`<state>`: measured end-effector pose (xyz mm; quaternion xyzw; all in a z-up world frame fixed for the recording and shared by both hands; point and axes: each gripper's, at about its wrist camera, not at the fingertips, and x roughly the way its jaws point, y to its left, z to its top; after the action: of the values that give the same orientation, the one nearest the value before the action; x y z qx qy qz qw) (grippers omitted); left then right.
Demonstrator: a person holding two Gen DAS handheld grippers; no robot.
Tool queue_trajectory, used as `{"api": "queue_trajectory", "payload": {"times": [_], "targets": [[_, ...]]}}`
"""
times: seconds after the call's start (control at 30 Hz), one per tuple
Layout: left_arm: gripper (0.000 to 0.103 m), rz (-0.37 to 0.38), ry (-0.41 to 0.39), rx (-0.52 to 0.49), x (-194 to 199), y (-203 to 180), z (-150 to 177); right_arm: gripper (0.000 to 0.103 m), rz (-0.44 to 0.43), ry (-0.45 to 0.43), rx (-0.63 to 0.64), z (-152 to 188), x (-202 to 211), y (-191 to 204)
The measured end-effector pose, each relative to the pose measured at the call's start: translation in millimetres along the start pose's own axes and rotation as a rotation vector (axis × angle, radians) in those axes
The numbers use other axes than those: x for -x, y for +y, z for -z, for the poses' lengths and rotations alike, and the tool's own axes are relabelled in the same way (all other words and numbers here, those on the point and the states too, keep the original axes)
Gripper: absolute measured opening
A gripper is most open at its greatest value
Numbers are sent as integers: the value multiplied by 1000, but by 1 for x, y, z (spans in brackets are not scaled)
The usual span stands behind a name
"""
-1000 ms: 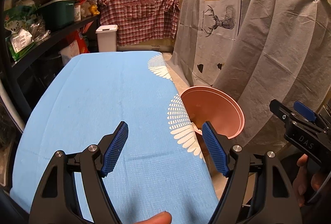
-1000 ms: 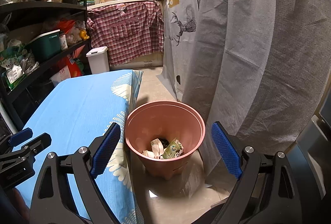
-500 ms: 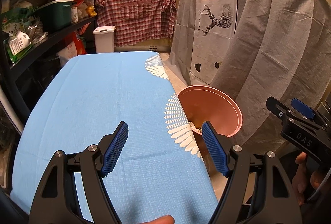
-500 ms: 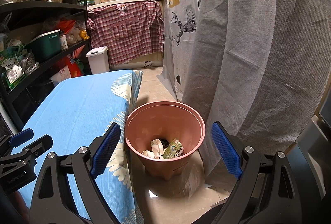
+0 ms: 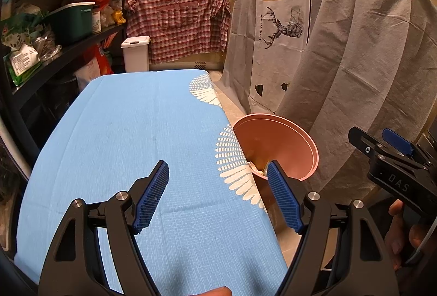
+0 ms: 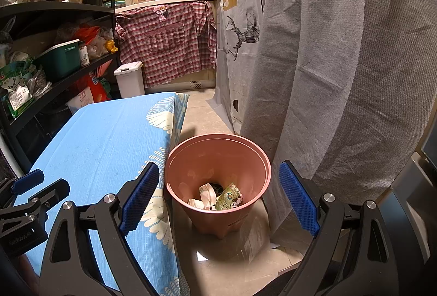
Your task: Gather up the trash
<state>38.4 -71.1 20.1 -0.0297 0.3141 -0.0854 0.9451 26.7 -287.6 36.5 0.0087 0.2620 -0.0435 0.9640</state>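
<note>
Pink bin (image 6: 218, 159) just beside blue table (image 6: 109, 143) edge.

The table (image 5: 153, 132) edge hides the pink bin's (image 5: 286, 143) near side.

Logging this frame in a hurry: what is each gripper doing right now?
Left gripper: open, holding nothing, over the blue tablecloth.
Right gripper: open, holding nothing, above the pink bin.

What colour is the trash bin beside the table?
The trash bin is pink, plain with no pattern; the right wrist view shows it best.
</note>
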Motion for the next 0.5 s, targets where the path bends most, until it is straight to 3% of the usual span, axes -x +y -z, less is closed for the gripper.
{"api": "queue_trajectory", "payload": {"times": [0.5], "targets": [[73,-2,-3,0,0,-3,0,88,1,0,0,0,0,1]]}}
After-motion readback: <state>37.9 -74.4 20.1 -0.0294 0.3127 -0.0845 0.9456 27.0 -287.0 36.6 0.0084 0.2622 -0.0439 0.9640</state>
